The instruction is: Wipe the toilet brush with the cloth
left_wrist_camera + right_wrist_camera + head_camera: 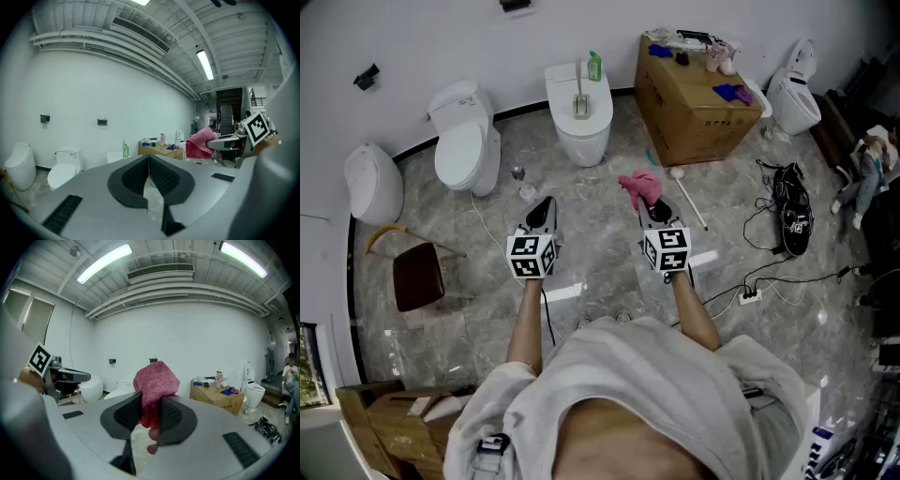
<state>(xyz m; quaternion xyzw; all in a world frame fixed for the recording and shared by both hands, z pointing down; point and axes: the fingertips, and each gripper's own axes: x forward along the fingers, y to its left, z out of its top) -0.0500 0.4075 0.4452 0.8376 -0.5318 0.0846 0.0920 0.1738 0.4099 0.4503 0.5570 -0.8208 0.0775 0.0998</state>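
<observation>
While claw [649, 210] grips cloth [639, 186] — brush [690, 201] lies diagonally.

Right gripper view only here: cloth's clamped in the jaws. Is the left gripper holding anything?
Observer: No. The left gripper has its jaws shut with nothing between them.
Operator: Where's the brush?
Observer: Head view shows a long-handled white brush, likely the toilet brush. It lies on the floor beside the cardboard box, apart from and to the right of the right gripper.
</observation>
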